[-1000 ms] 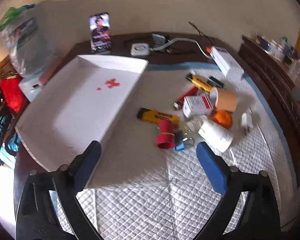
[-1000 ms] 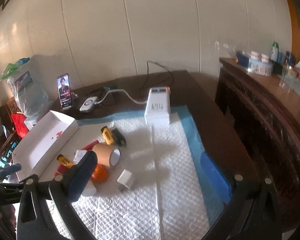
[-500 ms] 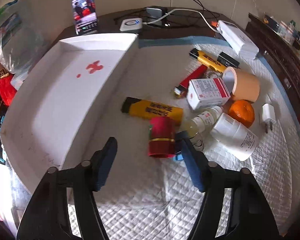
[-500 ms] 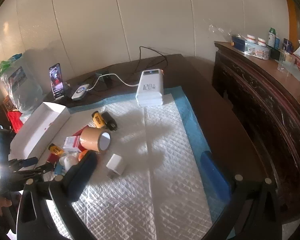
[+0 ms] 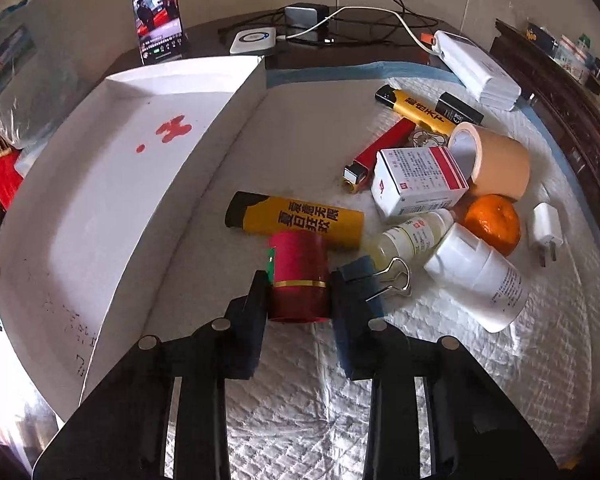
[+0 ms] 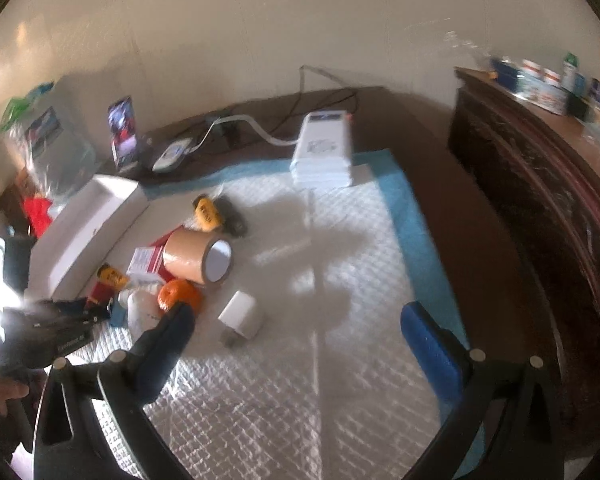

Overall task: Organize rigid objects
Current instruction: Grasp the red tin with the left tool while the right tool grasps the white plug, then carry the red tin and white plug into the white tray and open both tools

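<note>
- Left gripper (image 5: 300, 286): jaws narrow, one pad on each side of the red cylinder (image 5: 299, 276), both pads touching its sides. Grip point is at the end nearer the camera, on the gold band.
- Red cylinder: lies on the white quilted pad (image 5: 300, 392), long axis running from 6 to 12 o'clock. Its far end touches the yellow tube (image 5: 296, 220), which lies crosswise at 12 o'clock of the gripper.
- White tray (image 5: 100, 184): at 10 o'clock of the left gripper, near but apart from the cylinder. A red mark shows on its floor.
- Binder clip (image 5: 392, 280): just beside the right-hand pad, at 3 o'clock; contact with the pad cannot be told.
- Clutter at 1 to 3 o'clock of the left gripper: small clear bottle (image 5: 414, 236), white bottle (image 5: 476, 276), orange (image 5: 492, 222), red-and-white box (image 5: 418, 180), tape roll (image 5: 492, 158), red lighter (image 5: 380, 152), white charger plug (image 5: 546, 232).
- Right gripper (image 6: 304, 330): jaws wide apart, nothing between them, positioned above the pad. The view is motion-blurred.
- In the right wrist view, the charger plug (image 6: 240, 316) lies between the two fingers, nearer the left-hand one; the orange (image 6: 180, 296) is just beside that finger's tip at 11 o'clock.
</note>
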